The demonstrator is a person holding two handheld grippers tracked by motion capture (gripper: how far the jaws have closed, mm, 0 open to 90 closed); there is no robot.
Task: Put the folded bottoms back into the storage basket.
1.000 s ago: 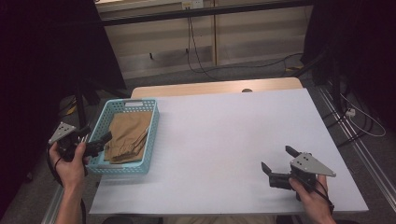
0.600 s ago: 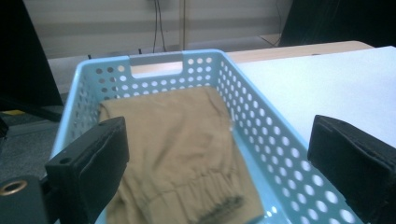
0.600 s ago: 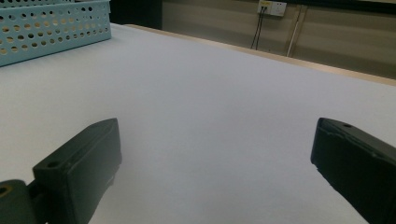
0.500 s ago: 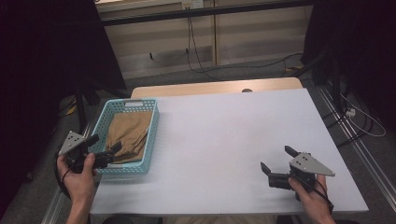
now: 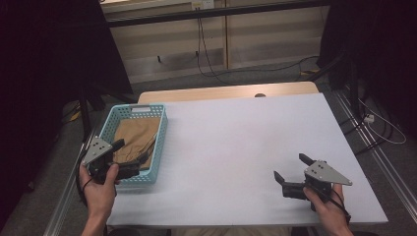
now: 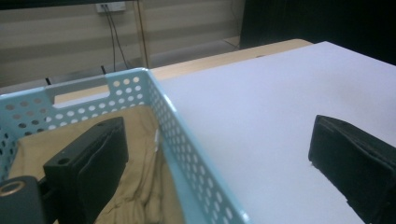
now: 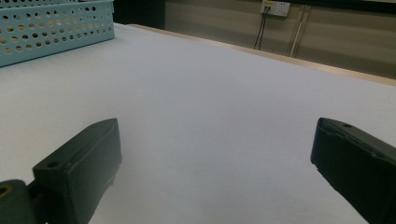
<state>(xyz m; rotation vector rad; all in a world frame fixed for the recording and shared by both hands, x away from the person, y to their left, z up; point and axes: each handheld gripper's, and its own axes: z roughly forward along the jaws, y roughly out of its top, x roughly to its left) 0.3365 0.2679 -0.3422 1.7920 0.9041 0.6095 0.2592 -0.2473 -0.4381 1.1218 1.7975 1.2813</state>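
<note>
A light blue perforated basket [image 5: 160, 129] stands at the table's left edge with a folded tan cloth [image 5: 137, 136] lying in it. My left gripper [image 5: 127, 154] is open over the basket's near right corner. In the left gripper view one jaw hangs over the cloth [image 6: 140, 186] and the other over the table, outside the basket wall [image 6: 187, 140], with nothing held in the left gripper [image 6: 219, 158]. My right gripper [image 5: 292, 167] is open and empty low over the white table near its front right. In the right gripper view the right gripper [image 7: 215, 163] faces the basket [image 7: 56, 28] far off.
The white table top [image 5: 236, 132] spreads wide and bare between the two grippers. A wooden strip [image 5: 226, 92] runs along its far edge. Cables [image 5: 211, 59] lie on the floor behind, and dark curtains hang at both sides.
My left gripper has moved right and toward the person, from beside the basket's left wall to over its near right corner. The right gripper has barely moved.
</note>
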